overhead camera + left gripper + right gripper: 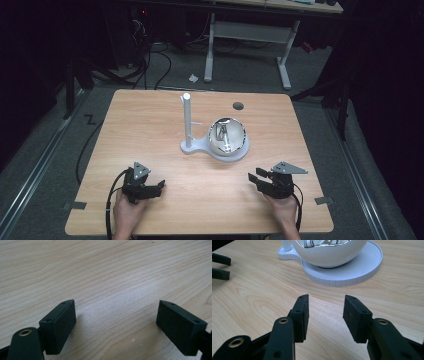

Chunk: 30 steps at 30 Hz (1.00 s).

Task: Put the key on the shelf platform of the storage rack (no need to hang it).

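Both claws sit near the worktop's (150,120) front edge, well apart from each other, one in each hand.

Left claw (159,186): released. Its own view shows the two black pads (58,325) spread wide with bare wood grain between them, nothing gripped. It rests low over the worktop, jaws pointing toward the middle.

Right claw (325,315): released too, jaws parted to a moderate gap, narrower than the left one's, nothing between the pads. In the high view it sits at the front right (254,178), jaws aimed left and slightly inward. Its own view looks straight at the bowl, with clear worktop between claw and stand base.

Bowl (227,136): shiny, rounded, white outside with a mirror-like inside, sitting upright on the round plate of a white stand (200,146) at the worktop's centre. Something thin and metallic lies inside the bowl, possibly a utensil or just a reflection; too small to tell. From the right claw's view the bowl (332,252) rests on the plate's middle, with the plate rim (362,270) showing all round.

Post (187,120): white, upright, rising from the stand's small lobe just left of the bowl, with a short peg sticking out toward the bowl.

Dark round hole (238,105) in the worktop behind the bowl.
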Motion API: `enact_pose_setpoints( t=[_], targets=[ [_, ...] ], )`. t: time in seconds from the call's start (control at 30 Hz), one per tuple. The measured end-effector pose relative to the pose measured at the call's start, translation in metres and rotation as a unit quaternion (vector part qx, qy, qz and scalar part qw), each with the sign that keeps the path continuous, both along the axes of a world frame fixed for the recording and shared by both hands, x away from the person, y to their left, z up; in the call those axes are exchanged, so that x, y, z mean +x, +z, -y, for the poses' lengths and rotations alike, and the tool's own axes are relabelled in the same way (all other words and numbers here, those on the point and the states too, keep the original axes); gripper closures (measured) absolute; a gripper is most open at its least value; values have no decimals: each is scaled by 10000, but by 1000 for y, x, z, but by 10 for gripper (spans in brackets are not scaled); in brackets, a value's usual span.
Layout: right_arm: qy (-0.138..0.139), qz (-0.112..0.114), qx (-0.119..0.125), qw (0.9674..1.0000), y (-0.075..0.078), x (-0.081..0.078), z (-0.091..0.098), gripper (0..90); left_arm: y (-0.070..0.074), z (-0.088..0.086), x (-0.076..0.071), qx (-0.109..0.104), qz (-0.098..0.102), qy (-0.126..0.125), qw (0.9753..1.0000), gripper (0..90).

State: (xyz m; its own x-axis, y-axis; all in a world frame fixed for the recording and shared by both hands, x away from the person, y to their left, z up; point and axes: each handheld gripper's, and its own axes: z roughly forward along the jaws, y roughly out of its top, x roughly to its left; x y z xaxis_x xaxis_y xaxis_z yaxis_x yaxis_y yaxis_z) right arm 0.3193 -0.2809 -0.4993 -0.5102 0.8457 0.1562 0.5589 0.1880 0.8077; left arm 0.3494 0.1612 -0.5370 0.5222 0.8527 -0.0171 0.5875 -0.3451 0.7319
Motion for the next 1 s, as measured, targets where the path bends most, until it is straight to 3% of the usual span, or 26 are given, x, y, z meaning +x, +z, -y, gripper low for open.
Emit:
enact_pose_setpoints(
  t=[0.63,1.0],
  targets=[
    [67,-130,-287,9995,-19,4,-13,563,0,0,0,1,1,1,10000,164],
    [32,-249,-727,9970,-31,6,-23,542,0,0,0,0,1,2,10000,164]
  ],
)
